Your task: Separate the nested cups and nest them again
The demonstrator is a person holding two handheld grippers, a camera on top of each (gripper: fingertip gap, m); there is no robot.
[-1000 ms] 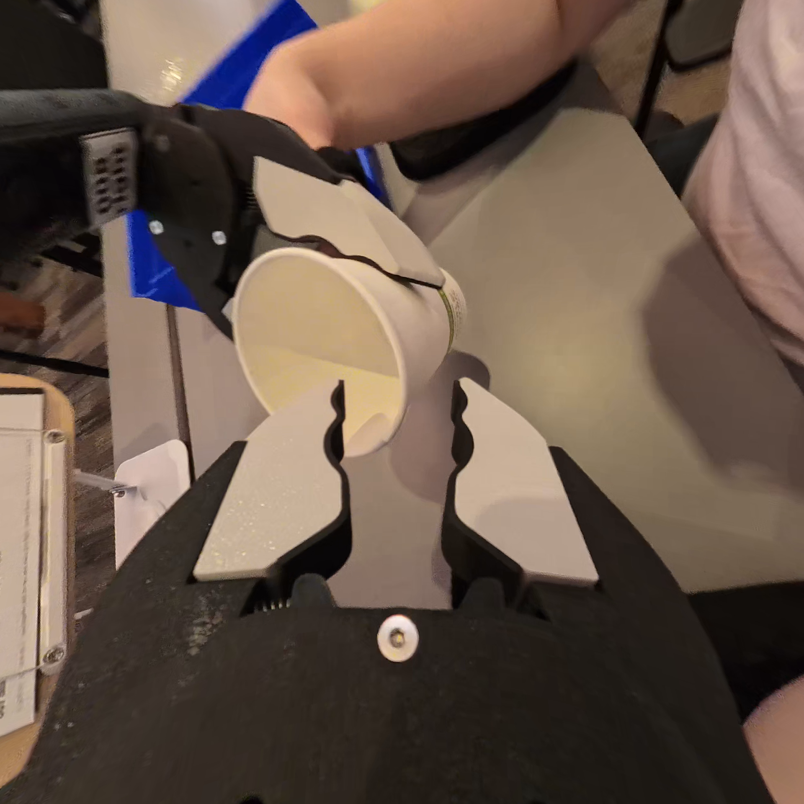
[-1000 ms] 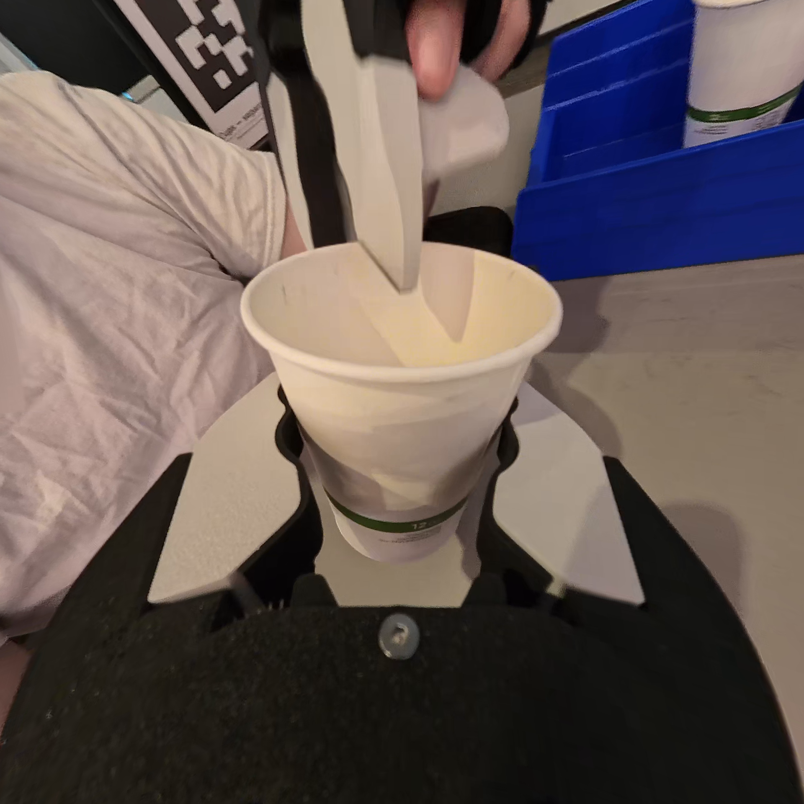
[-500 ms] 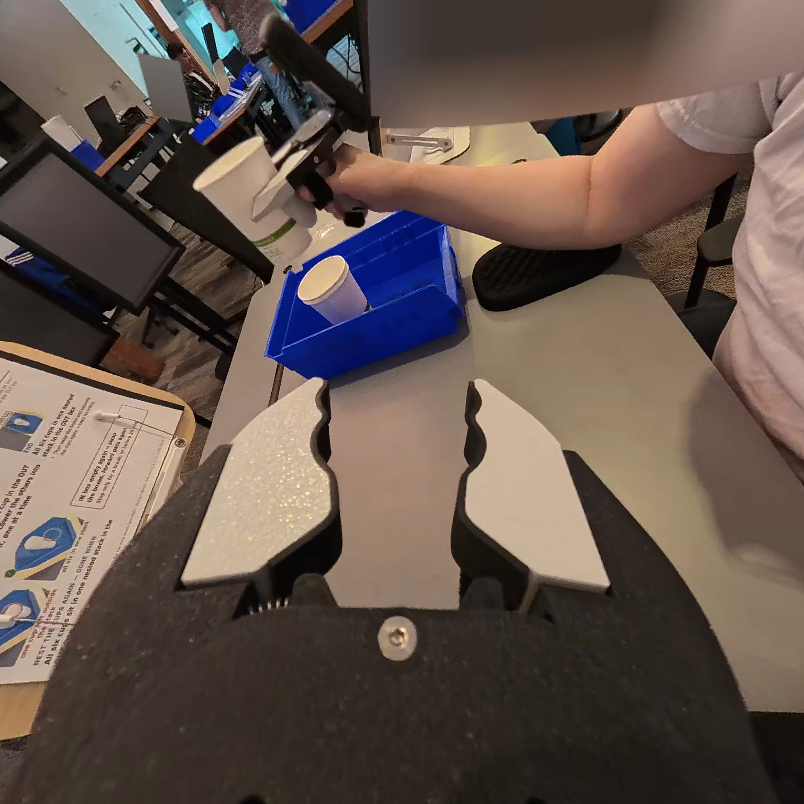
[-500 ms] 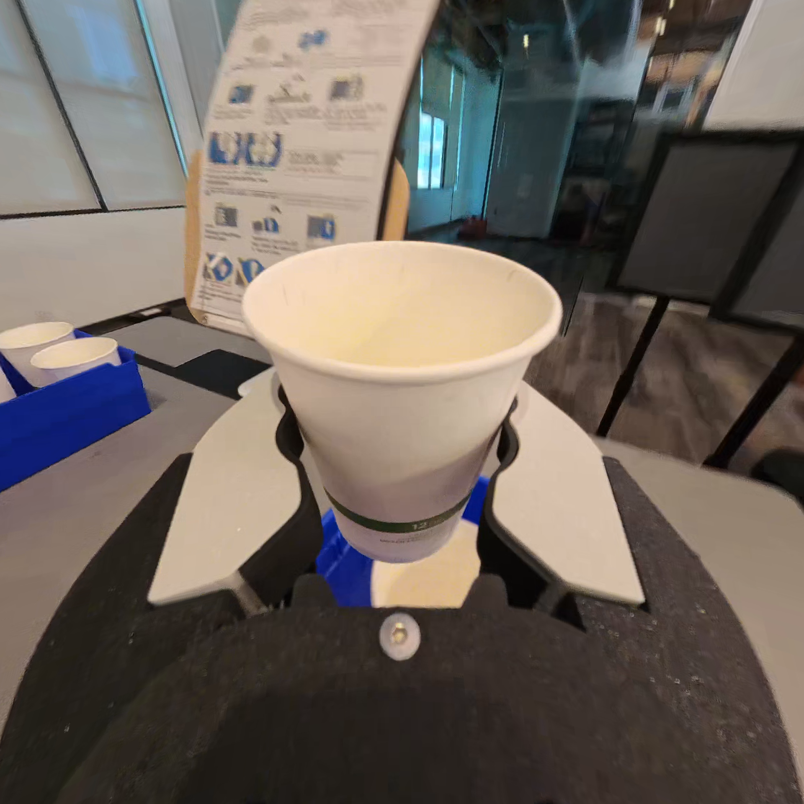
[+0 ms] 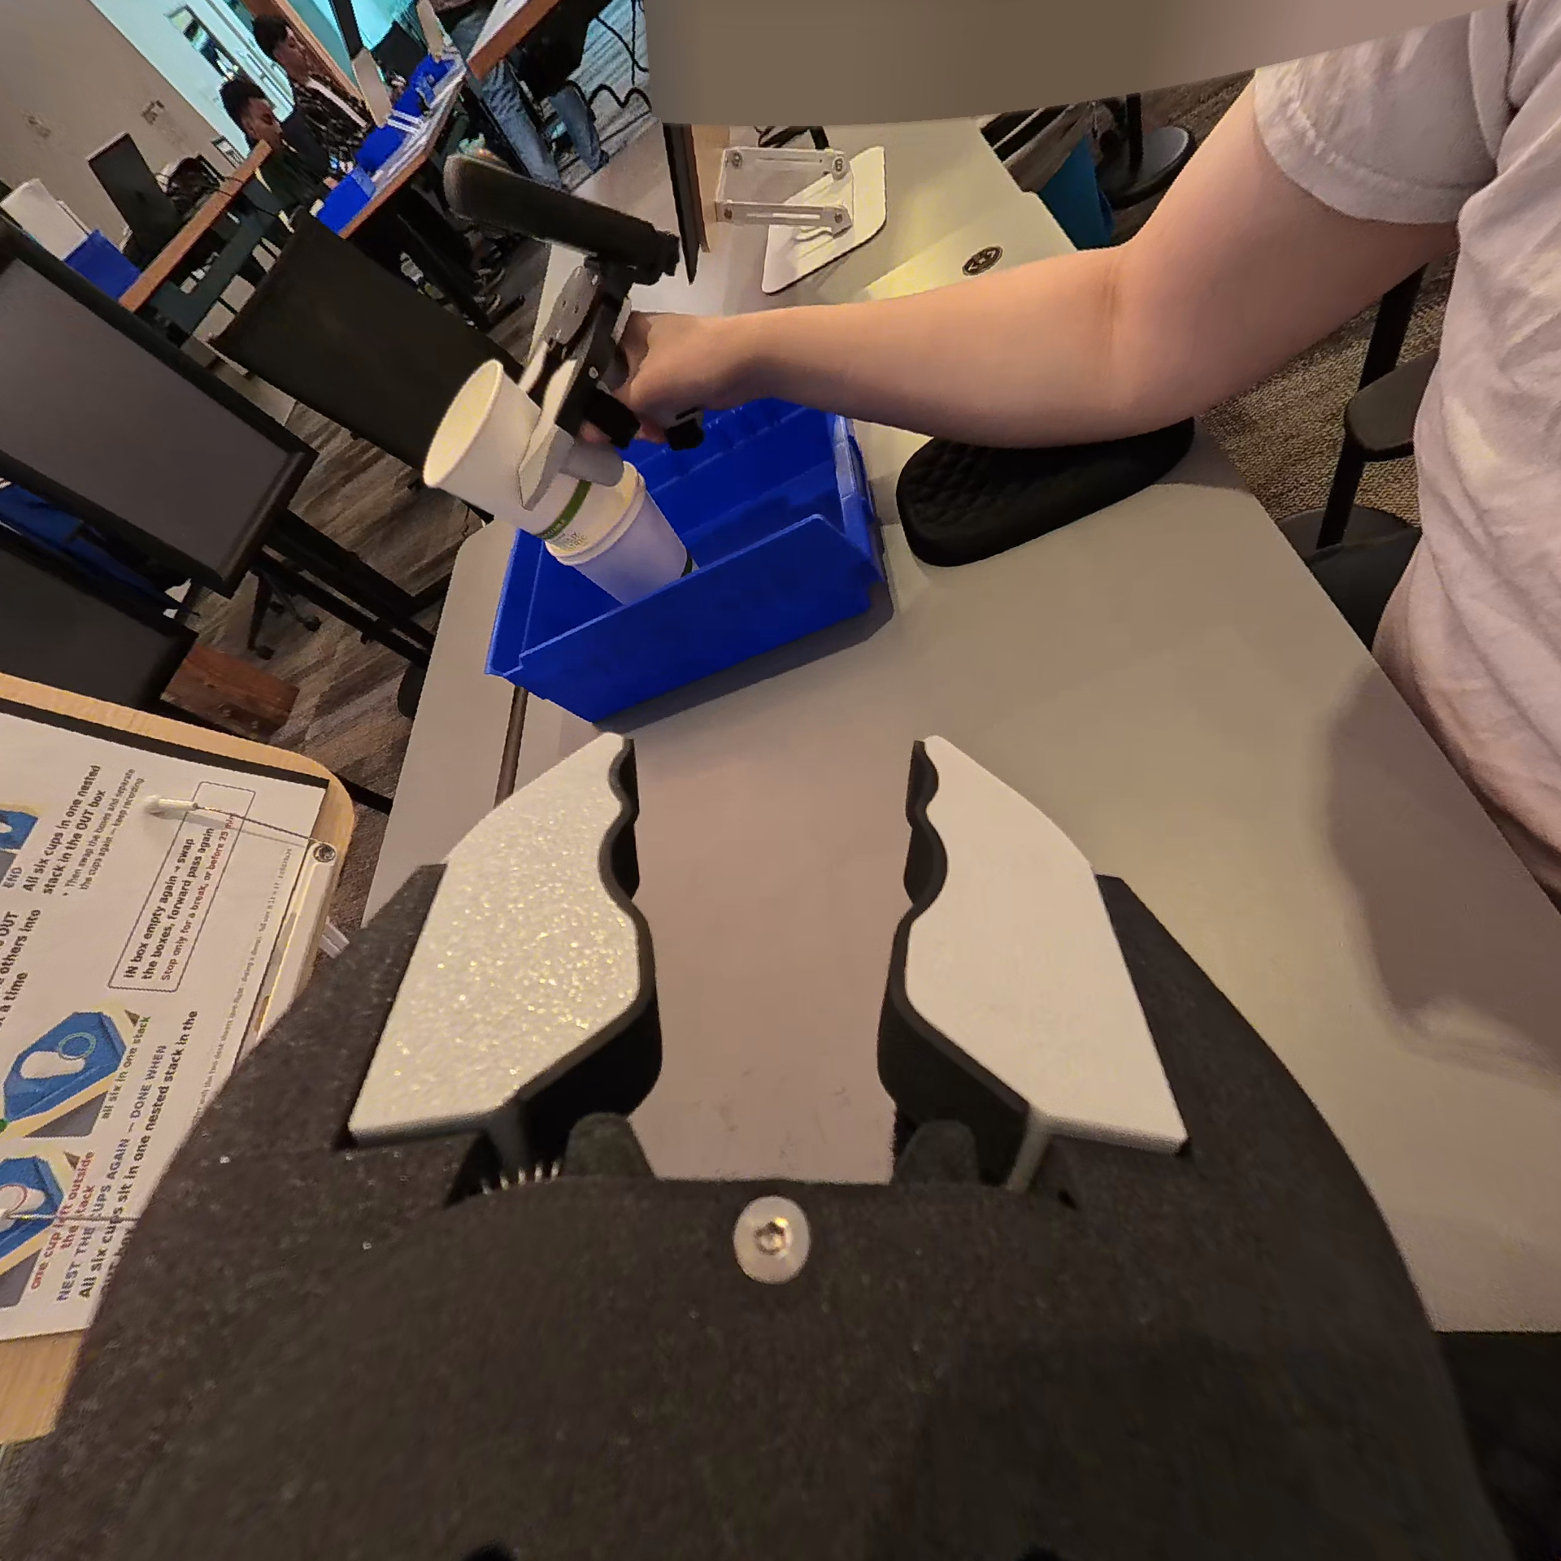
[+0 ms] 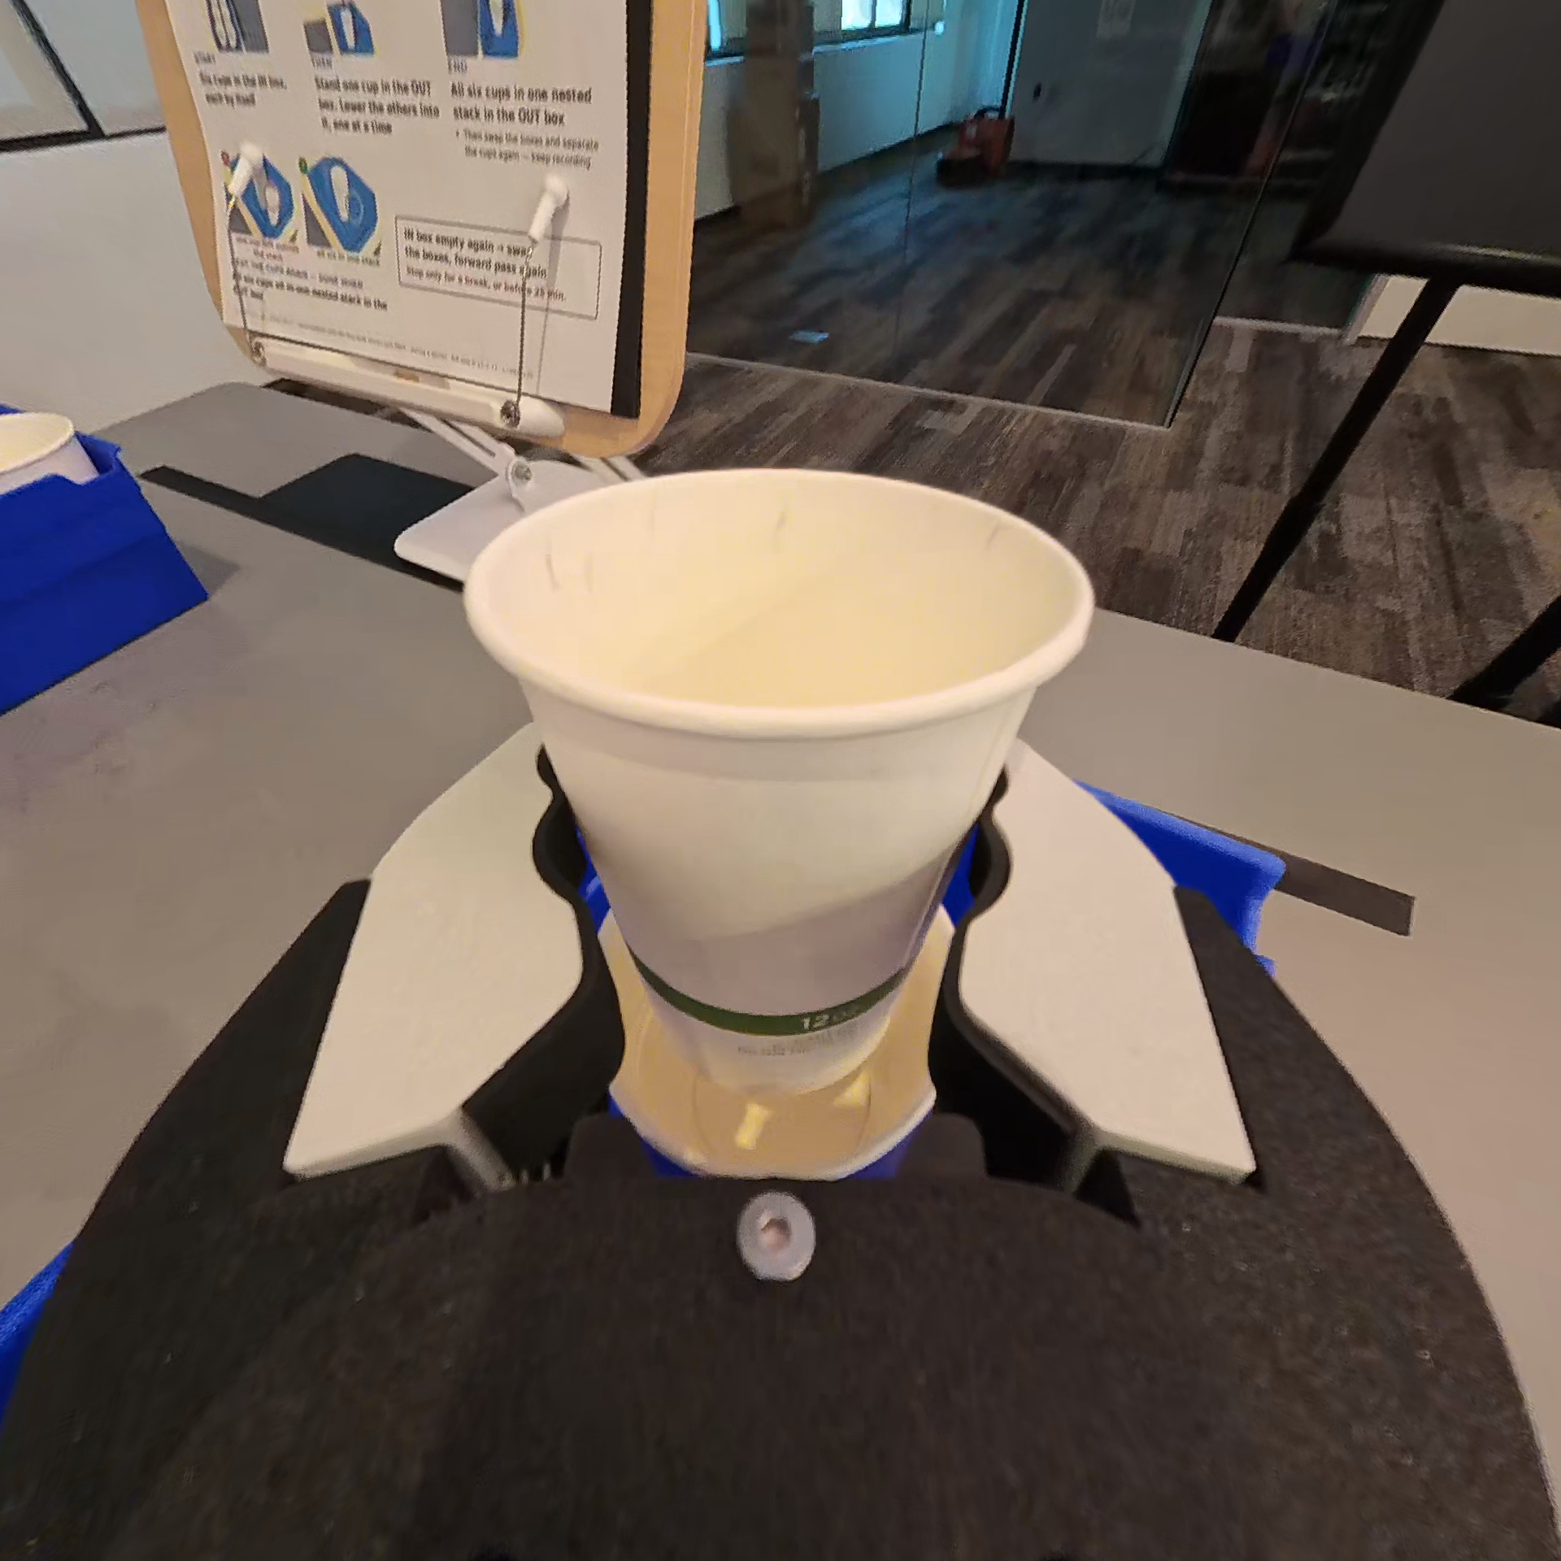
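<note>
Left wrist view, scanning left to right: an instruction sheet on a wooden board (image 5: 127, 997) is lying at the far left edge, beside the grey table (image 5: 1056, 676). Next, the left gripper (image 5: 773, 785) is hovering over bare tabletop, its two grey fingers spread wide and holding nothing. Beyond it, a blue bin (image 5: 701, 625) is sitting on the table, and the right gripper (image 5: 541, 422) is pinching a white paper cup (image 5: 486, 448) by its wall, tilting it so the mouth is facing left. The cup's base is entering a second white cup (image 5: 633, 541) that is standing in the bin. A black wrist pad (image 5: 1039, 490) is lying just right of the bin, under the person's forearm (image 5: 971, 355), and a pale sleeve (image 5: 1436, 127) is showing at the far right. Right wrist view, same order: another blue bin (image 6: 76, 574) is sitting far left with a white cup rim (image 6: 34, 448) poking above it; the instruction board (image 6: 422, 194) is standing on its white stand at the back. At centre, the right gripper (image 6: 773, 811) is clamping the white paper cup (image 6: 777, 760) on both sides, its green-banded base dipping into the open mouth of the lower cup (image 6: 777, 1132). Whether the two cups are touching cannot be told. Blue bin wall (image 6: 1182, 853) is showing behind the right finger.
</note>
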